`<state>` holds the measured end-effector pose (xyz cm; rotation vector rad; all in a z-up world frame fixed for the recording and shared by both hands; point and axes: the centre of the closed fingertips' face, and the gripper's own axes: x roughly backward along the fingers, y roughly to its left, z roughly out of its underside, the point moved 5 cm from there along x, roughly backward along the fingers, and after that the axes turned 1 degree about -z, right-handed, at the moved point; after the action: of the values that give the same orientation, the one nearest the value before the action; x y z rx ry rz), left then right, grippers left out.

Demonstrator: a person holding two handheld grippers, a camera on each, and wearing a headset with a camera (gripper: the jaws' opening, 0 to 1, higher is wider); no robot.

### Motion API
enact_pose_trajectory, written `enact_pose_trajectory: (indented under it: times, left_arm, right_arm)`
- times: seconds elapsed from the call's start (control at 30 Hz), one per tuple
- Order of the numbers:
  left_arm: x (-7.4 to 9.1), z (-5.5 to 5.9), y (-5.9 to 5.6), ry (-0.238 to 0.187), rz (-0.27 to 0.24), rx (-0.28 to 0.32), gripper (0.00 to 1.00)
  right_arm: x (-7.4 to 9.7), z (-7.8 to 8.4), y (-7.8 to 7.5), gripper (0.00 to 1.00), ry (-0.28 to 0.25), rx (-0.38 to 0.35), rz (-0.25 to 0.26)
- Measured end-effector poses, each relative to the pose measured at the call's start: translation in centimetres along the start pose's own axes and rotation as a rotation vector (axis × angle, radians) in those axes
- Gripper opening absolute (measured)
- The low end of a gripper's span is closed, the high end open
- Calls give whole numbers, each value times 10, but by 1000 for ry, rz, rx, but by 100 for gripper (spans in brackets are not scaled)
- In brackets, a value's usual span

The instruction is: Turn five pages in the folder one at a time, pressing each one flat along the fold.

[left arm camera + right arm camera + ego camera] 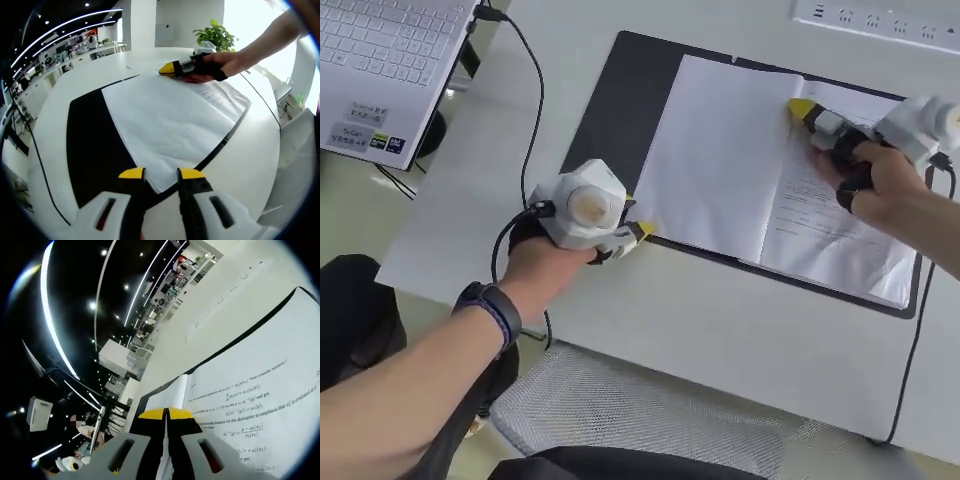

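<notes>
– Yellow tips of the left tool (638, 232) stand spread, with the near corner of the turned page (720, 150) lying between them. Which step is this?
– Pressing, I'd say. Beyond it the right tool (802, 108), tips pressed together, rests on the fold of the folder (620, 100).
– Next?
– Likely a firm stroke along that fold, then lifting one more sheet.
– Count?
– Two tools, one folder, and one laptop (390, 60) far beyond the left tool.

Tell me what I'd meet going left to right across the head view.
Laptop → left gripper at the near corner of the folder → blank turned page → right gripper.
</notes>
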<state>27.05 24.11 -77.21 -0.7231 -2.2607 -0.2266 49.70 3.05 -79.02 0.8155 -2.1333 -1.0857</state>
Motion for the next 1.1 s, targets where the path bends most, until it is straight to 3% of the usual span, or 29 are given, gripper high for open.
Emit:
enact_pose_trajectory:
  times: [0.5, 0.67, 0.87, 1.1]
  left_arm:
    - [0, -1, 1, -5, -1, 5, 23]
    - [0, -1, 0, -4, 0, 12, 24]
    - [0, -1, 1, -1, 3, 8, 24]
    - [-1, -1, 2, -2, 2, 5, 23]
  right_arm:
    - [-23, -22, -15, 0, -98, -32, 41]
    - [-26, -25, -11, 0, -117, -44, 53]
    - [-24, -23, -7, 0, -105, 0, 57]
    - [-13, -9, 0, 0, -14, 36, 9]
